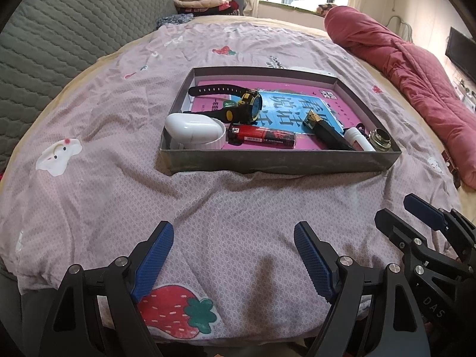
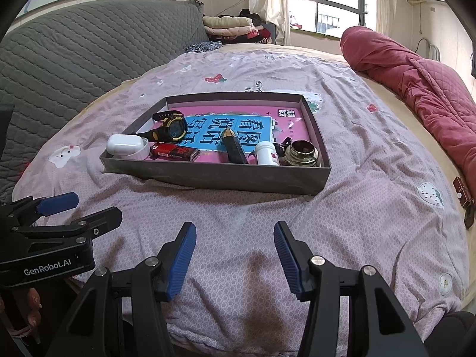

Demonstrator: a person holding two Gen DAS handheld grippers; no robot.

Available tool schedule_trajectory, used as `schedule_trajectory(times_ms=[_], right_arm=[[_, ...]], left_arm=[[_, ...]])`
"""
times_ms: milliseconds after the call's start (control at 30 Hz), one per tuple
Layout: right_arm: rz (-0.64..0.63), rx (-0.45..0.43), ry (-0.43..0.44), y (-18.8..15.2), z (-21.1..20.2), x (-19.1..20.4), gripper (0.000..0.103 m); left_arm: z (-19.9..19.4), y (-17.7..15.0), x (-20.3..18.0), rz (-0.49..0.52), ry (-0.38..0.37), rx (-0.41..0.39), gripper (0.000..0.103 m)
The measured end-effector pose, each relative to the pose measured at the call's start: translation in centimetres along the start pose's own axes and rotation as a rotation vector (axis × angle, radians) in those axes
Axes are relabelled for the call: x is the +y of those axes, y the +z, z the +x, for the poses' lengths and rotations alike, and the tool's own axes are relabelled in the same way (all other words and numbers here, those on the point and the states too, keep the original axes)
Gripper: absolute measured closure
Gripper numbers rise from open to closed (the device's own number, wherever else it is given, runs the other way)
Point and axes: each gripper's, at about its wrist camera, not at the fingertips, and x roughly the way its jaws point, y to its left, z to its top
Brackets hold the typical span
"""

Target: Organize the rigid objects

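Observation:
A shallow grey box lies on the bed, with a pink and blue book flat inside. On the book lie a black and yellow watch, a white earbud case, a red lighter, a black and gold stick, a white bottle and a round jar. My left gripper and right gripper are open and empty, hovering in front of the box.
The bed has a pink patterned sheet with strawberry prints. A rolled red quilt lies along the right. A grey quilted headboard stands at the left. Folded clothes are stacked near the window.

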Motion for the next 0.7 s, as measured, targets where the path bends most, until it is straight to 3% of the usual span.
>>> schedule_trajectory(times_ms=[567,700], right_arm=[[-0.011,0.016,-0.009,-0.05,0.33,0.26,0.049],[-0.013,0.017,-0.011,-0.05,0.35,0.25,0.049]], left_arm=[[-0.24,0.08,-0.13,0.012,0.02,-0.017,0.019],[-0.21,0.07,-0.02,0.003,-0.011,-0.018,0.019]])
